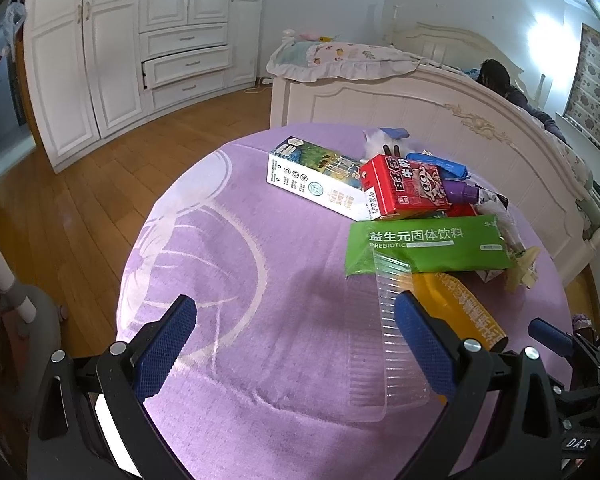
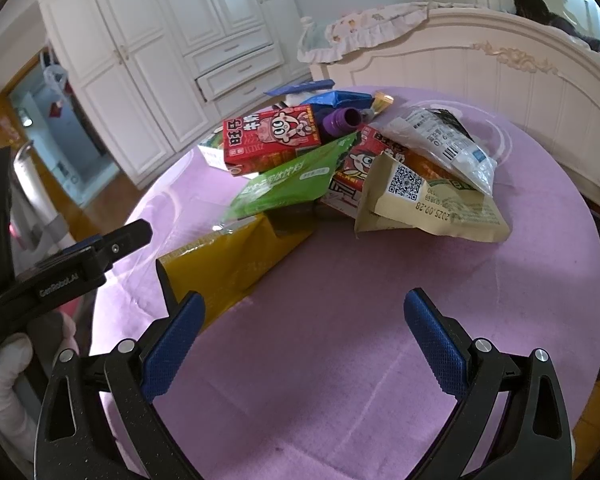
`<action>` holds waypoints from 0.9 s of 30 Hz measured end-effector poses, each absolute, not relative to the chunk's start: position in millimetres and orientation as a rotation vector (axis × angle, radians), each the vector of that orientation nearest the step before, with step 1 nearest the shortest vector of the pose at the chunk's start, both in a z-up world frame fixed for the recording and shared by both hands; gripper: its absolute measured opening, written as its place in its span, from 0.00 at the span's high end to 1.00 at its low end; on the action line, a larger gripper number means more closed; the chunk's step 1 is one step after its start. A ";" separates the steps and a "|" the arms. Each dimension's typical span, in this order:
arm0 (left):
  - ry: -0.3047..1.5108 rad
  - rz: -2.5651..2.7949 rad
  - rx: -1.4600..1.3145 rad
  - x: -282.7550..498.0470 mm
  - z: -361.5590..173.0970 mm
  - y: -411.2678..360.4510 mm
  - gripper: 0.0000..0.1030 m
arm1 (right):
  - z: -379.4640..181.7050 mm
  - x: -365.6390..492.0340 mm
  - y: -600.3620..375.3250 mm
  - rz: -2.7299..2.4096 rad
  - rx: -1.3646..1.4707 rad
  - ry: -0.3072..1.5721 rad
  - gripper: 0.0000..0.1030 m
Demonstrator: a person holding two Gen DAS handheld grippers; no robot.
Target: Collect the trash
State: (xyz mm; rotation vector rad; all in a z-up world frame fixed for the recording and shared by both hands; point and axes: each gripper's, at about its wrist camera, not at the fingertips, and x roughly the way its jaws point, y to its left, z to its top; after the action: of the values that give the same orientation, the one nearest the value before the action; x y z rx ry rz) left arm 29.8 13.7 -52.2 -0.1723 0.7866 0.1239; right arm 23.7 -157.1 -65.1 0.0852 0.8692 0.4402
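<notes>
Dim, bluish daylight; glare on the wall [image 1: 548, 32], fisheye-warped dark corners.

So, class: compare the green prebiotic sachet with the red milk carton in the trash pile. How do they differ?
The green prebiotic sachet is a flat, soft pouch, while the red milk carton is a rigid box. The sachet carries plain white lettering; the carton shows a cartoon face. The sachet lies nearer the open left gripper, the carton farther back. Both sit in the pile on the purple tablecloth.

Lilac worktop [image 1: 260, 280] with white swirls; red milk carton [image 1: 404, 186], green sachet [image 1: 424, 248], yellow packet [image 2: 228, 268], beige bag [image 2: 432, 204].
</notes>
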 end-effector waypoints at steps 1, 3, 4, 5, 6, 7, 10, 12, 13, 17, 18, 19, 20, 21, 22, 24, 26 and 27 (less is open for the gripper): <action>0.786 0.123 -0.172 30.4 -52.0 13.7 0.05 | -65.3 23.6 -157.1 0.441 0.085 0.870 0.05; 0.786 0.122 -0.173 32.3 -52.0 14.0 0.05 | -65.2 23.7 -157.0 0.441 0.084 0.870 0.05; 0.787 0.121 -0.174 33.4 -52.1 14.4 0.05 | -65.4 23.5 -156.9 0.441 0.084 0.870 0.05; 0.787 0.121 -0.176 34.2 -52.2 14.5 0.05 | -65.3 23.8 -157.0 0.441 0.082 0.870 0.05; 0.787 0.120 -0.176 34.8 -52.2 14.6 0.05 | -65.3 23.7 -157.2 0.441 0.082 0.870 0.05; 0.787 0.120 -0.175 35.9 -52.4 14.8 0.05 | -65.0 23.8 -157.2 0.442 0.081 0.871 0.05; 0.790 0.115 -0.181 35.8 -52.9 15.4 0.05 | -64.0 26.2 -158.0 0.444 0.078 0.874 0.05; 0.796 0.108 -0.191 38.6 -53.5 17.7 0.05 | -63.4 28.3 -158.3 0.446 0.070 0.877 0.05; 0.799 0.105 -0.195 40.1 -54.1 19.1 0.05 | -63.3 28.9 -158.2 0.448 0.065 0.877 0.05; 0.841 0.033 -0.299 52.3 -56.6 34.6 0.05 | -54.8 34.2 -157.2 0.491 0.040 0.879 0.05; 0.849 0.010 -0.339 56.8 -56.6 40.8 0.05 | -47.7 37.2 -158.1 0.515 0.036 0.871 0.05; 0.854 -0.020 -0.393 63.5 -55.3 49.9 0.05 | -35.9 43.8 -158.7 0.534 0.020 0.859 0.05; 0.859 -0.047 -0.454 73.7 -53.0 60.7 0.05 | -22.8 53.8 -159.3 0.543 0.003 0.849 0.05; 0.872 -0.063 -0.497 85.8 -51.5 68.0 0.05 | -7.1 68.0 -159.8 0.557 0.004 0.836 0.05; 0.890 -0.072 -0.535 103.6 -48.8 75.9 0.05 | 8.7 88.8 -159.9 0.578 0.032 0.840 0.05; 0.904 -0.074 -0.545 133.1 -47.3 81.2 0.05 | 30.0 141.6 -151.7 0.631 0.114 0.910 0.05; 0.958 -0.044 -0.565 169.0 -54.0 84.3 0.05 | 36.3 199.5 -135.1 0.625 0.174 0.994 0.08; 1.001 -0.047 -0.609 186.8 -62.3 86.4 0.06 | 35.7 221.4 -126.4 0.602 0.182 1.024 0.10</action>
State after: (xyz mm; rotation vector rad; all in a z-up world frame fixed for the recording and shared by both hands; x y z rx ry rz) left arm 186.8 86.4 -62.3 -0.6090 1.0007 -0.0475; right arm 221.4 -126.4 35.7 0.1819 1.0238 0.6016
